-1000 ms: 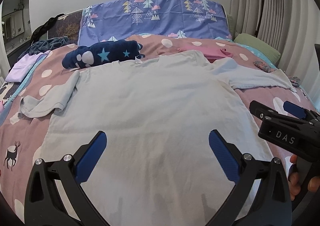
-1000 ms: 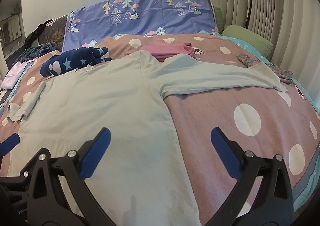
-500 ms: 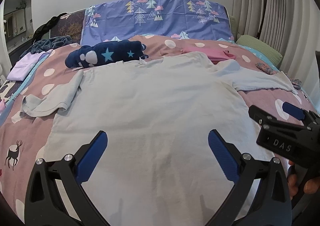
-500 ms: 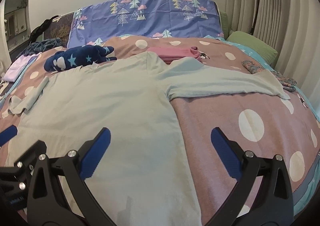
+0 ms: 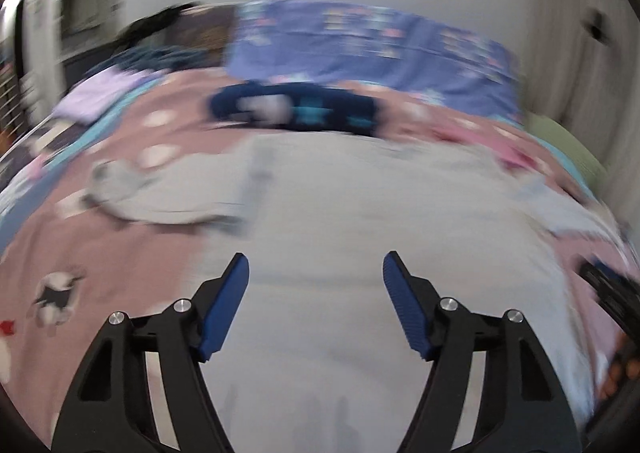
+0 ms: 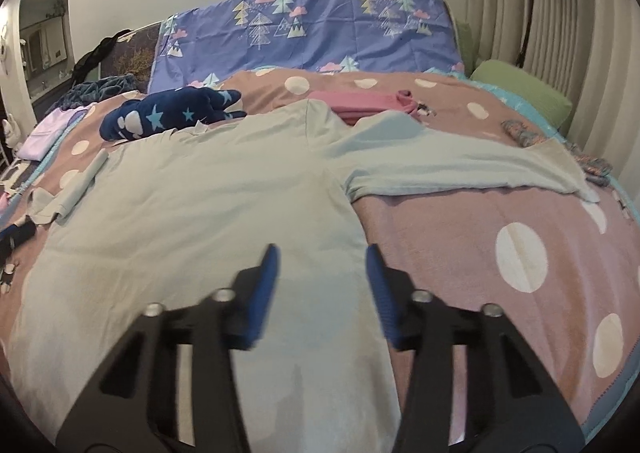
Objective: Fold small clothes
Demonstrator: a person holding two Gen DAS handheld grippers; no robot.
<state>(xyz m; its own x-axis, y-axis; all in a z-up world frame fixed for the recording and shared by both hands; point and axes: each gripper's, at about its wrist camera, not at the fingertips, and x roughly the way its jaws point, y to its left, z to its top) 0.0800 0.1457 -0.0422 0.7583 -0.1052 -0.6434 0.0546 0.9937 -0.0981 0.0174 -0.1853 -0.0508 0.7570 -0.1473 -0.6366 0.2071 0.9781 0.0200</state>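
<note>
A pale grey long-sleeved shirt (image 6: 208,205) lies flat on the bed, back up, its right sleeve (image 6: 460,169) stretched out and its left sleeve (image 6: 72,189) bunched. In the blurred left wrist view the shirt (image 5: 380,221) fills the middle. My left gripper (image 5: 316,273) hovers open over the shirt's lower left part, holding nothing. My right gripper (image 6: 322,267) hovers over the shirt's right side seam, jaws partly open and blurred, holding nothing. The right gripper also shows at the left wrist view's right edge (image 5: 612,289).
The bed has a pink dotted blanket (image 6: 500,253). At the back lie a navy star-print garment (image 6: 168,117), a folded pink garment (image 6: 368,103), a lilac garment (image 6: 44,133), a purple tree-print pillow (image 6: 304,33) and a green pillow (image 6: 524,93).
Both grippers' jaws have narrowed, the right more than the left. The left gripper has swung left quickly, blurring its view. The shirt has not moved.
</note>
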